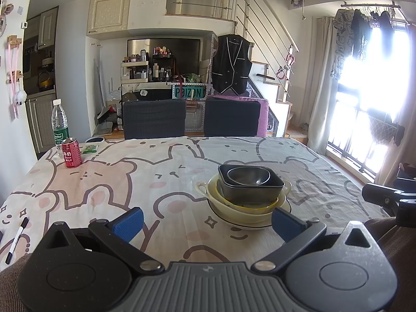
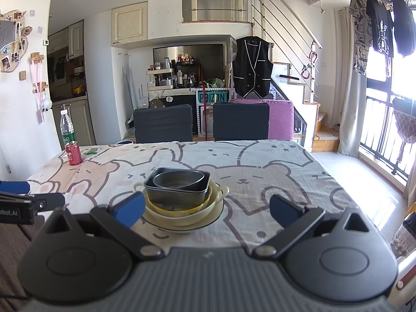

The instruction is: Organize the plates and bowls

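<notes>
Cotton cloth printed with pink and grey cartoon bears covers the worktop, which runs back to two dark chairs and a purple one at its far edge, with kitchen cabinets on the left, shelving and a hanging black vest behind, a staircase to the right and a bright window with drying clothes at far right. Near the front left edge lies a black-and-white marker. At the far left corner stand a clear water bottle and, just in front of it, a red drink can, with a small green packet beside them. Toward the middle of the worktop sits the stack of dishes: a white plate with a dark rim at the bottom, a cream two-handled bowl on it, a yellow-rimmed bowl nested inside, then a dark square dish holding a round metal bowl. What lies under the square dish is hidden. The left tool hovers with its blue pads spread apart, gripping nothing, the stack just ahead of its right pad. The right tool is likewise spread wide and empty, the stack beside its left pad.
</notes>
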`<state>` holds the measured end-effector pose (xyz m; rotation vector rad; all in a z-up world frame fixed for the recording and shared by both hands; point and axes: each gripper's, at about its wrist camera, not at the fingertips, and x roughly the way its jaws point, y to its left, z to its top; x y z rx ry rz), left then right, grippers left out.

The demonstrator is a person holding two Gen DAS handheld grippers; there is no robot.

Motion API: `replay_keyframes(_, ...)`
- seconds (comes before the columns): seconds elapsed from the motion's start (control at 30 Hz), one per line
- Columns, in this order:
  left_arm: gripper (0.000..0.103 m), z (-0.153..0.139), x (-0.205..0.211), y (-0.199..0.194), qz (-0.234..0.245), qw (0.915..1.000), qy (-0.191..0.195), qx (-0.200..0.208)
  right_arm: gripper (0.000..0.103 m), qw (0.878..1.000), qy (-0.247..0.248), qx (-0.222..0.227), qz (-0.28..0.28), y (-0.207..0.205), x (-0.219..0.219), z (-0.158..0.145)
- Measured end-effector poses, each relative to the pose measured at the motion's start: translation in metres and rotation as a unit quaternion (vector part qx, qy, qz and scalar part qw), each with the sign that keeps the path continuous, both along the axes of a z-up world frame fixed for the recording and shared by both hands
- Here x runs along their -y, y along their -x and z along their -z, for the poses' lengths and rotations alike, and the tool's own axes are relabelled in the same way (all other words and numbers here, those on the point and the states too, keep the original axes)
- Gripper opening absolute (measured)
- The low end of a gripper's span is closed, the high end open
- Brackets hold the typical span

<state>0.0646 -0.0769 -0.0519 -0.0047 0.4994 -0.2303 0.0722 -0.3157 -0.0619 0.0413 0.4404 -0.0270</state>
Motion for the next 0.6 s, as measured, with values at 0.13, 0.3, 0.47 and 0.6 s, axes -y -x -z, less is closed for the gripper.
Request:
replay_keyframes(0.13, 0.103, -0.0001, 0.0003, 0.0000, 0.001, 1.0000, 0.001, 0.000, 0.103, 1.000, 0.000, 0.000, 0.000, 0.0001, 0.0001, 0.0001)
replay_keyframes(0.3, 0.103, 0.0006, -0.0026, -0.0007, 0.001, 1.0000, 0.001, 0.001, 0.103, 1.000, 0.000, 0.000, 0.000, 0.0002, 0.0002, 0.0002)
replay_keyframes(0.47, 0.103, 0.0006, -0.0029, -0.0006, 0.001, 1.0000, 0.001, 0.000, 0.103, 1.000, 0.000, 0.000, 0.000, 0.0002, 0.0003, 0.0002)
replay_keyframes(0.6, 0.103, 0.0005, -0.0022, -0.0004, 0.001, 1.0000, 0.001, 0.001, 0.103, 1.000, 0.000, 0.000, 0.000, 0.0001, 0.0005, 0.0003)
